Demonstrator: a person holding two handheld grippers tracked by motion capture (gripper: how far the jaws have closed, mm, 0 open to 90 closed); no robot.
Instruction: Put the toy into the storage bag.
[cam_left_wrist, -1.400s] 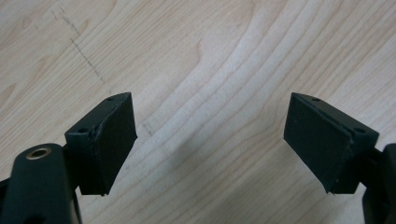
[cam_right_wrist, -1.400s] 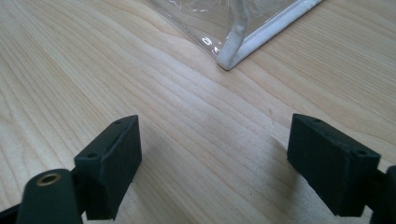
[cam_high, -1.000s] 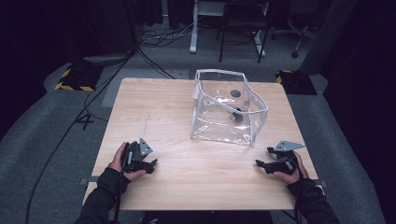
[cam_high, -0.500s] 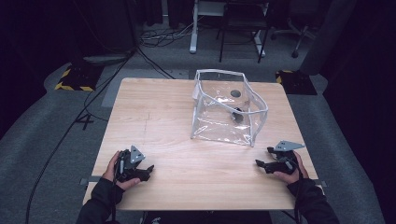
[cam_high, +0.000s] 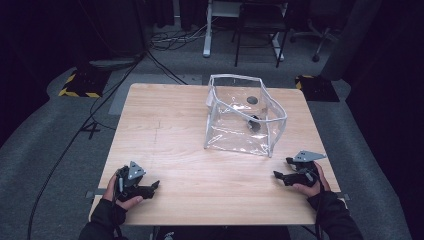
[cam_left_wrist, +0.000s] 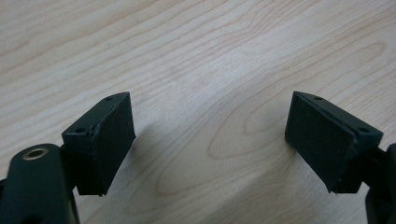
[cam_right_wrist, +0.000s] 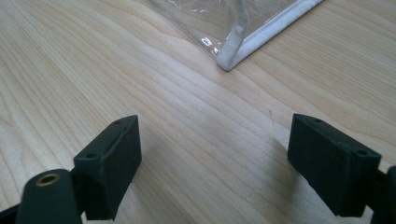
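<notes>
Item 1, wooden table (cam_high: 175, 130): the largest thing before me, light grain, square top, set on grey carpet in a dark room.

Item 2, clear plastic bag (cam_high: 245, 117): the nearest object to my grippers. It stands open-mouthed on the far right part of the table, see-through walls with white piping along the edges. Its near corner (cam_right_wrist: 229, 63) lies on the wood ahead of my right jaws, apart from them. Two small dark objects (cam_high: 253, 112) show within or behind its walls; I cannot tell what they are.

Item 3, left gripper (cam_high: 150, 189): I hold it low over the near left corner of the table, well apart from the bag. In the left gripper view (cam_left_wrist: 210, 140) its jaws stand wide, with bare wood between them and nothing gripped.

Item 4, right gripper (cam_high: 280, 176): I hold it at the near right edge, near the bag's front corner but not touching it. In the right gripper view (cam_right_wrist: 215, 163) the jaws are spread wide, nothing between them but table.

Item 5, grey three-cornered plates: one atop each gripper, seen from above.
</notes>
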